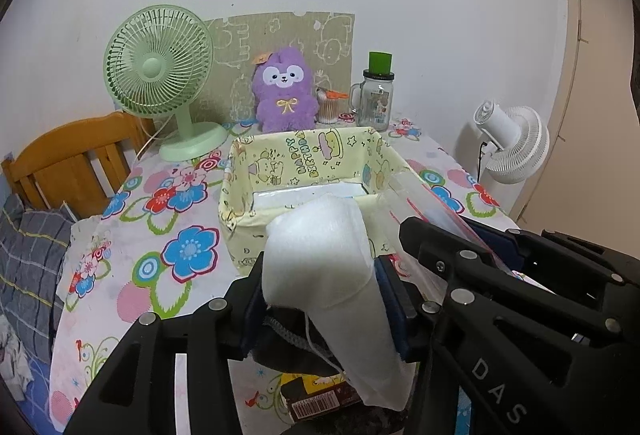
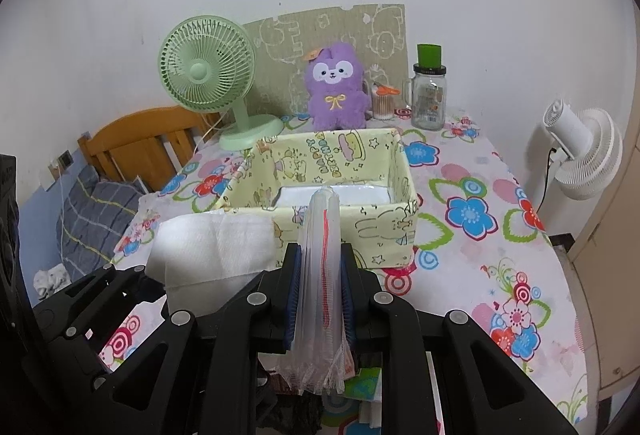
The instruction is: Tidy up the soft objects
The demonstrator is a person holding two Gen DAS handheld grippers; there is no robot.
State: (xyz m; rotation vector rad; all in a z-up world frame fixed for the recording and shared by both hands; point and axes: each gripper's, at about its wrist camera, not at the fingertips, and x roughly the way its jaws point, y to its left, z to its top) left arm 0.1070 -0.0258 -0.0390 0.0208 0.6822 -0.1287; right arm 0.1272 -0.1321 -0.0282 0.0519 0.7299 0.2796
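Cloth covers the worktop [image 2: 500, 235], thin and pale, printed with big blue, red and pink flowers; on it sits a soft yellow fabric box [image 2: 392, 223], square with floppy walls and cartoon drawings, and something flat and white lies on its floor. The left claw [image 1: 320, 295] is clenched on a white fluffy pad [image 1: 324, 251], thick and puffy like cotton, folded into a lump that sticks up just in front of the box; the right wrist view shows the same pad [image 2: 212, 247] beside the other claw. The right claw [image 2: 320, 299] is squeezed tight on a clear plastic bag [image 2: 322, 275], thin and crinkly with a red strip, pressed flat and standing on edge between blue pads, near the box's front wall. Behind the box a fuzzy purple plush toy [image 2: 336, 91] with a yellow bow sits upright; a round green fan [image 2: 206, 71] stands to its left; a glass jar [image 2: 429, 95] with a handle and a green top stands to its right. A white fan [image 2: 588, 155] stands off the worktop's right side.
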